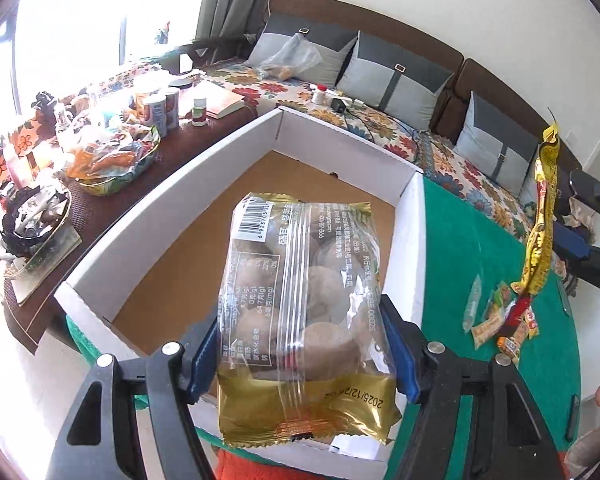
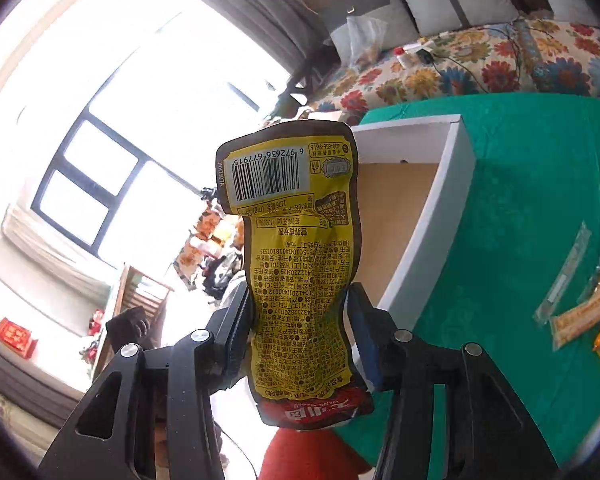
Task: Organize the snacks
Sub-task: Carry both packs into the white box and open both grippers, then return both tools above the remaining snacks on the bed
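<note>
Far left, bright window (image 2: 112, 128) glare and a dark side table (image 1: 100, 208) crowded with bowls and canisters. Centre: the white cardboard box (image 1: 340, 136), brown floor bare, sits on a green cloth (image 1: 460, 232). Left gripper (image 1: 304, 344) pinches a clear-and-gold bag of round cakes (image 1: 304, 300), held over the box's near end. Beyond, a floral-covered sofa (image 1: 380, 120) with grey cushions. To the right, the right gripper (image 2: 300, 332) is clamped on a yellow snack pouch (image 2: 296, 264), upright, at the box's near side. Small wrapped snacks (image 1: 500, 320) lie loose on the cloth, right of the box.
</note>
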A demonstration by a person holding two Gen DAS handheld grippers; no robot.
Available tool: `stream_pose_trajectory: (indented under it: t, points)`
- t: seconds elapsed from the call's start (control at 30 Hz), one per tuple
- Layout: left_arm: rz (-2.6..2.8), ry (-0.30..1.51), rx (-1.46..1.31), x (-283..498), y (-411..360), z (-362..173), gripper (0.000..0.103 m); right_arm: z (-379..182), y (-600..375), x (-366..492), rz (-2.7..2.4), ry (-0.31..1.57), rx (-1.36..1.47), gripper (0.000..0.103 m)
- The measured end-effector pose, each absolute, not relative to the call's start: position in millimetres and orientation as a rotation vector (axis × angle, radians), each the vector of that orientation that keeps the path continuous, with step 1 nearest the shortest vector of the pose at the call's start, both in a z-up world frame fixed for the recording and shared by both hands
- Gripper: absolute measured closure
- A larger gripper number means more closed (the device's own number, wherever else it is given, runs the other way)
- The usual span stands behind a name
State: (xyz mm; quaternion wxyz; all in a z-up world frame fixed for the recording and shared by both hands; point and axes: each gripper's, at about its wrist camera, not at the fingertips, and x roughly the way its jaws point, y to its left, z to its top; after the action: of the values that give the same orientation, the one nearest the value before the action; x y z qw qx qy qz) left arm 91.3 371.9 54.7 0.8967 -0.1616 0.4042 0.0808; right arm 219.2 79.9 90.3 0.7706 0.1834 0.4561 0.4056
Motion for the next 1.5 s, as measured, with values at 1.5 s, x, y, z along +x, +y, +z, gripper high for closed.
stream_pose_trajectory:
  t: [1.5]
  points:
    - [-0.06,0.965,0.03,153,70,-118,0.0,-123,-307,142,-0.082,0.927,0.01,0.016]
